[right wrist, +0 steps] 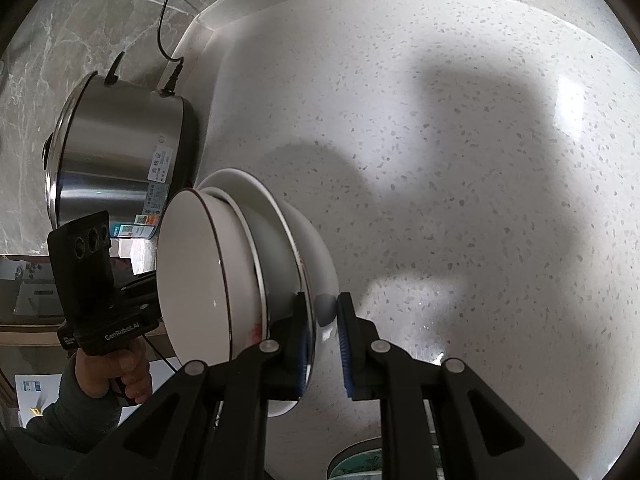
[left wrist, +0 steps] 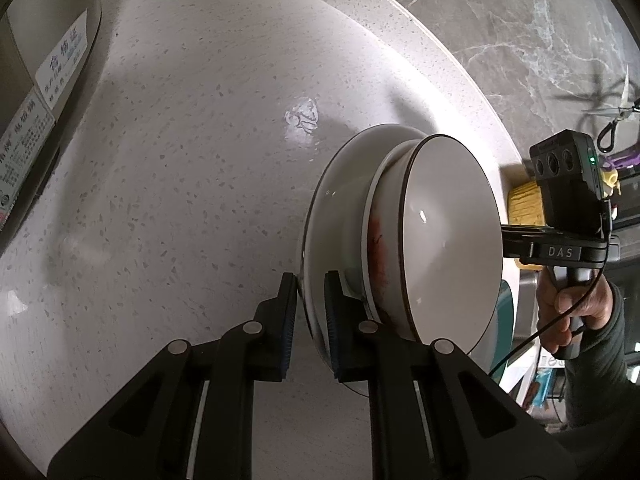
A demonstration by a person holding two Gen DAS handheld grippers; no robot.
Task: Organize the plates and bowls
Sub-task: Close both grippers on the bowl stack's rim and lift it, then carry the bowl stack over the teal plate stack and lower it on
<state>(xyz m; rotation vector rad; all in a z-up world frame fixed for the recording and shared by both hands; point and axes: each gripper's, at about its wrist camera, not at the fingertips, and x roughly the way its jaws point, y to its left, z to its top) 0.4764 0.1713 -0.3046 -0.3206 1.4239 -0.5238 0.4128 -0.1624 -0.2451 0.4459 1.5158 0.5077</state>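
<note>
A white plate [left wrist: 340, 184] carries two stacked bowls: a lower one with a red pattern [left wrist: 376, 248] and an upper white bowl with a brown rim [left wrist: 452, 232]. My left gripper [left wrist: 310, 280] is shut on the plate's near rim. In the right wrist view the same plate [right wrist: 316, 248] and top bowl [right wrist: 192, 272] appear from the opposite side, and my right gripper [right wrist: 322, 298] is shut on that rim. Each view shows the other gripper's black body [left wrist: 560, 252] [right wrist: 100, 300] in a hand [left wrist: 576, 308], its fingertips hidden behind the bowls. Whether the plate touches the counter I cannot tell.
A speckled white countertop [left wrist: 180, 160] spreads under the stack. A steel electric pot [right wrist: 120, 152] with a black cord stands by the marble wall [left wrist: 540, 20]. A teal-patterned plate [right wrist: 356, 460] peeks in at the bottom. A yellow item [left wrist: 524, 204] and hanging scissors [left wrist: 616, 112] are beyond the counter's edge.
</note>
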